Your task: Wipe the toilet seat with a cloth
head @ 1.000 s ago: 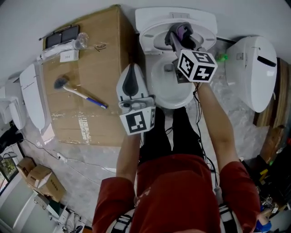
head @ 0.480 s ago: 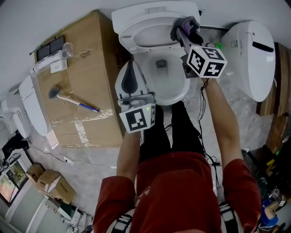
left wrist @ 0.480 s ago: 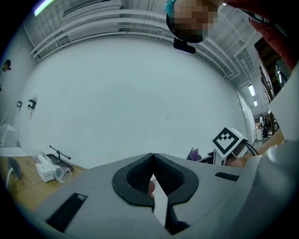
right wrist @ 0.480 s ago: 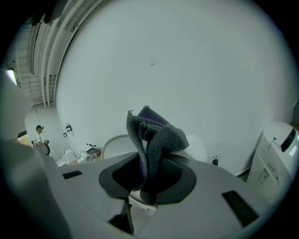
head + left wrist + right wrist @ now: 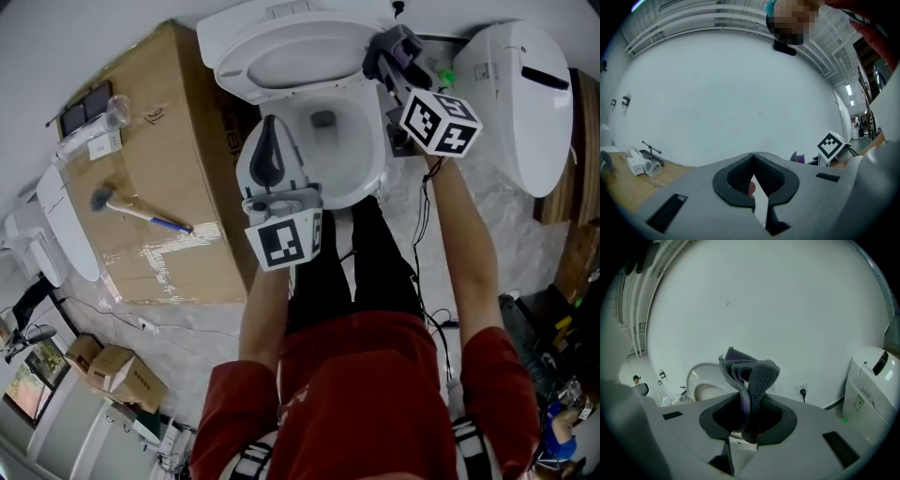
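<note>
A white toilet stands at the top of the head view, its seat (image 5: 246,58) tipped up behind the bowl (image 5: 361,164). My right gripper (image 5: 389,58) hangs by the bowl's right back corner, shut on a bunched grey and purple cloth (image 5: 396,44). In the right gripper view the cloth (image 5: 749,378) sticks up between the jaws, with the raised seat (image 5: 696,376) behind it to the left. My left gripper (image 5: 269,122) sits over the bowl's left rim. Its jaws are shut with nothing held (image 5: 753,158).
A big cardboard box (image 5: 178,112) stands left of the toilet, with a brush (image 5: 133,211) and small items on top. A second white toilet (image 5: 520,94) is on the right, a loose lid (image 5: 66,225) at far left. A wall socket (image 5: 802,391) is behind. The person's legs stand in front of the bowl.
The right gripper with the cloth has moved from over the back of the bowl to its right side. The left gripper now sits closer over the left rim.
</note>
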